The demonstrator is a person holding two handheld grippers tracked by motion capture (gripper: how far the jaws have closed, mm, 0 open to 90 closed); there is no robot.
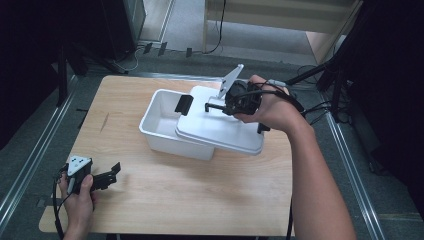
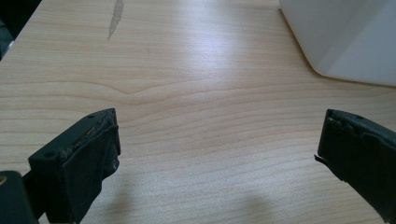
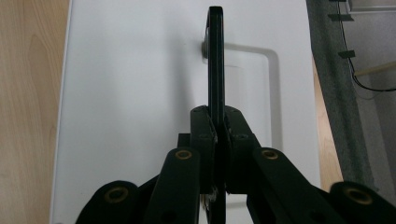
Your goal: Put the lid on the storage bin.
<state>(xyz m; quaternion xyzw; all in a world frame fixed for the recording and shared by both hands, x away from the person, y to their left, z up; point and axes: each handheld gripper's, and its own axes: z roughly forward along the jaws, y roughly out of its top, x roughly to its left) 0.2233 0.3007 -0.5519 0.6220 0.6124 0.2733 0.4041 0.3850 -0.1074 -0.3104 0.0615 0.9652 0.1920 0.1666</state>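
Observation:
A white plastic bin (image 1: 159, 125) stands on the wooden table (image 1: 200, 200). Its white lid (image 1: 220, 129) lies askew over the bin's right part, leaving the left part uncovered. A thin black handle (image 1: 214, 106) stands up from the lid's top. My right gripper (image 1: 222, 106) is shut on that handle; in the right gripper view the jaws pinch the upright black handle (image 3: 215, 60) from both sides at the gripper (image 3: 218, 128), over the lid (image 3: 135, 93). My left gripper (image 1: 111, 175) rests open at the table's near left, holding nothing, its jaws spread wide around (image 2: 217, 144).
A black latch (image 1: 183, 105) sits at the lid's left edge over the bin's open part. A corner of the bin (image 2: 345, 37) shows ahead of the left gripper. Cables and stand legs (image 1: 320, 100) lie on the floor behind and to the right of the table.

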